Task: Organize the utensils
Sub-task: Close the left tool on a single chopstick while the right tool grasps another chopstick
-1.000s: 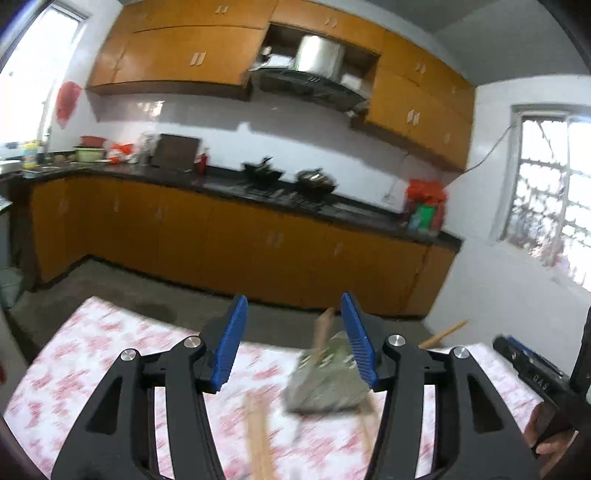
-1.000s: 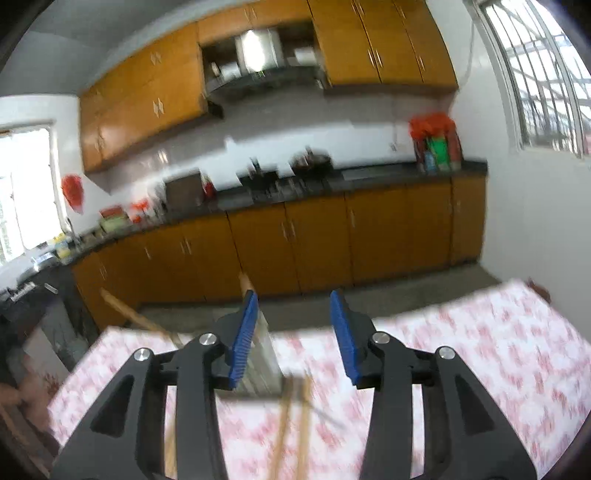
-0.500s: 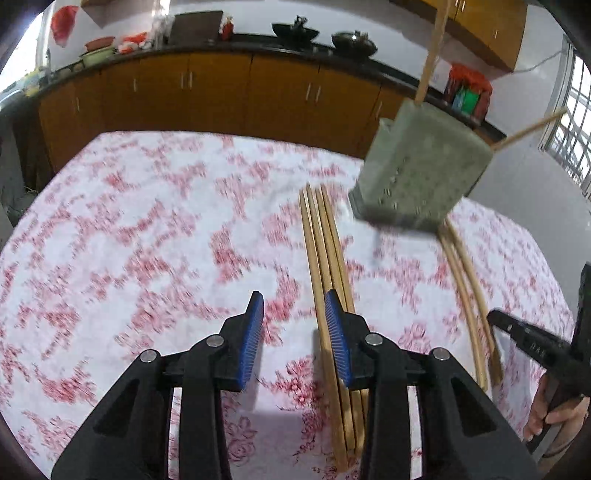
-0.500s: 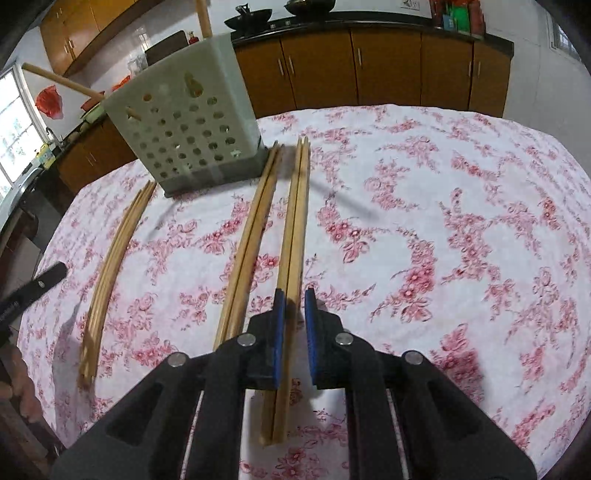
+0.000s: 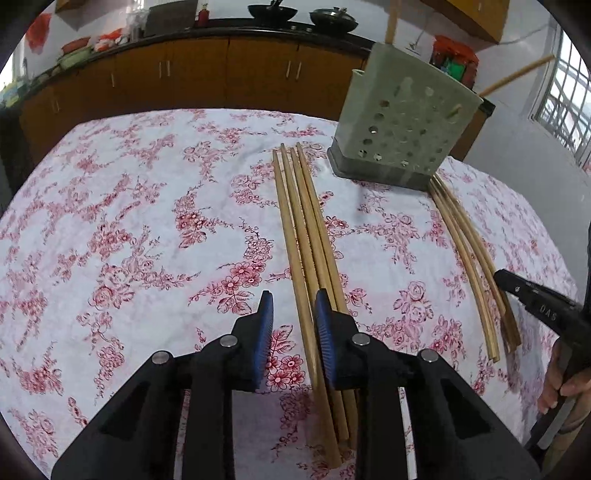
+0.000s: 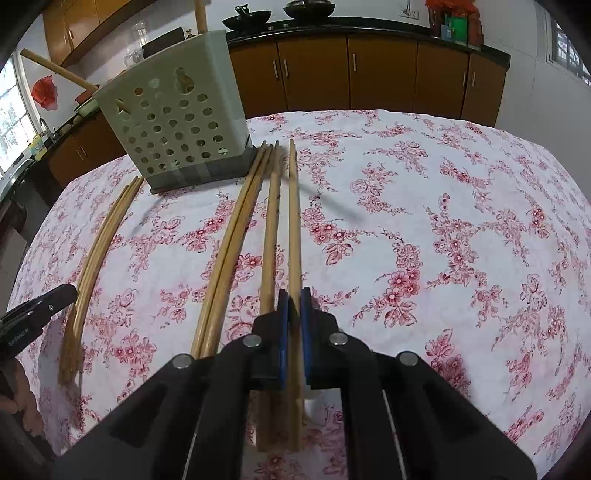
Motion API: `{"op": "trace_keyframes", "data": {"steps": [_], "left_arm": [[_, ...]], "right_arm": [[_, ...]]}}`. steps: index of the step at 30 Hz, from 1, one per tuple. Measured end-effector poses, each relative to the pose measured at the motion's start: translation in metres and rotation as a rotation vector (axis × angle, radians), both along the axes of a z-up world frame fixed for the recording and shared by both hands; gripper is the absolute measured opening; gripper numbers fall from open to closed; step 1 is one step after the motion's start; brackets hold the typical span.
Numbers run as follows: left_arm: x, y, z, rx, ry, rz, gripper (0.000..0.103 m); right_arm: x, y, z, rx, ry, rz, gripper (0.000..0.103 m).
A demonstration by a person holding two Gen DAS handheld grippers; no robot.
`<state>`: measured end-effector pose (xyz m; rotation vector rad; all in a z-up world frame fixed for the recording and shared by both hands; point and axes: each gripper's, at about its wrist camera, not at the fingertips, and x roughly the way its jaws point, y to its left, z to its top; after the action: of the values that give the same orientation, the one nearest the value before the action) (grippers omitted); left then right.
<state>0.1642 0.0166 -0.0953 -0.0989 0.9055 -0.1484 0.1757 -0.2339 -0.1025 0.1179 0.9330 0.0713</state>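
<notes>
Chopstick (image 6: 294, 236) is lying clamped in the right gripper (image 6: 294, 295); left gripper (image 5: 293, 306), jaws closing, is straddling another chopstick (image 5: 295, 258) untouched

We are in a home kitchen: beyond the tool, orange-brown wooden cabinets (image 6: 384, 70) under a dark countertop (image 5: 207, 31) carrying a wok (image 5: 272, 9); below the tool, a floral tablecloth (image 5: 129, 229).

My fingers (image 5: 266, 332) wear ribbed blue rubber; the chopsticks (image 5: 306, 236) are matt pale wood, the perforated holder (image 5: 402, 129) smooth grey-green plastic, the desk cloth (image 5: 129, 221) printed cotton.
</notes>
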Motion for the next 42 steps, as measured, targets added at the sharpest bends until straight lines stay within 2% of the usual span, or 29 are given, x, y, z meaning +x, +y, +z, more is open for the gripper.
{"op": "trace_keyframes", "data": {"steps": [7,15,21,23,26,42], "left_arm": [[-0.004,0.002,0.000,0.033,0.000,0.000,0.023],[-0.016,-0.006,-0.004,0.126,-0.019,0.005,0.008],[0.012,0.018,-0.003,0.107,-0.013,0.079,0.008],[0.018,0.028,-0.002,0.079,-0.012,0.105,0.008],[0.019,0.030,-0.003,0.069,-0.020,0.107,0.008],[0.018,0.032,-0.004,0.032,-0.020,0.112,0.008]], "right_arm": [[-0.011,0.000,0.002,-0.018,-0.001,0.014,0.009],[-0.020,0.001,0.000,-0.026,-0.028,0.031,0.008],[-0.006,-0.003,0.000,0.003,-0.034,-0.018,0.008],[-0.002,-0.003,-0.001,0.003,-0.040,-0.025,0.008],[-0.001,0.002,-0.002,-0.027,-0.053,-0.021,0.009],[-0.001,0.002,-0.002,-0.029,-0.053,-0.019,0.009]]}}
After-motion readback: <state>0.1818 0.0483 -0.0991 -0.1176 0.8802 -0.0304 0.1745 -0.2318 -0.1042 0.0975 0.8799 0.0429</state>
